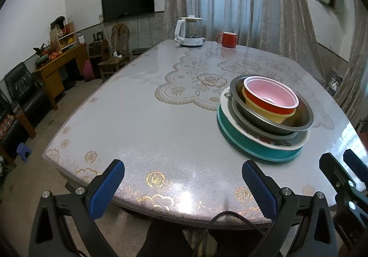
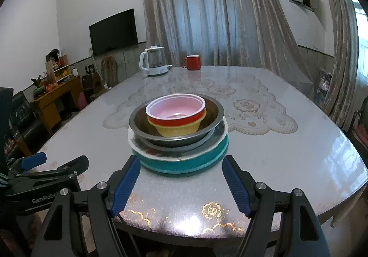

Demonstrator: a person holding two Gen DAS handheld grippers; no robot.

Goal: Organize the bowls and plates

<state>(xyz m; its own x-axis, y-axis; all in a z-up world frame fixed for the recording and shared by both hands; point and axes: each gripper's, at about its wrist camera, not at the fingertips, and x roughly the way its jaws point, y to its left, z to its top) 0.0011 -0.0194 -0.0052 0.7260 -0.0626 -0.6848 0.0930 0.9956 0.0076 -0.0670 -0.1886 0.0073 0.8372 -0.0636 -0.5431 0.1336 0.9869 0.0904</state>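
Observation:
A stack of dishes stands on the table [image 1: 142, 123] [image 2: 287, 165]. From the bottom it holds a teal plate [image 1: 264, 153] [image 2: 184, 166], a white patterned plate [image 1: 289, 144] [image 2: 161, 153], a grey metal bowl [image 1: 276, 123] [image 2: 179, 139], a yellow bowl [image 1: 276, 116] [image 2: 177, 130], and a red bowl with a pink inside [image 1: 269, 93] [image 2: 174, 109]. My left gripper [image 1: 182, 185] is open over the table's near edge, left of the stack. My right gripper [image 2: 181, 184] is open just short of the teal plate, with nothing between its fingers.
A white electric kettle [image 1: 189, 32] [image 2: 154, 62] and a red mug [image 1: 227, 39] [image 2: 192, 62] stand at the table's far end. Curtains hang behind. Chairs, a wooden desk and a wall screen are to the left.

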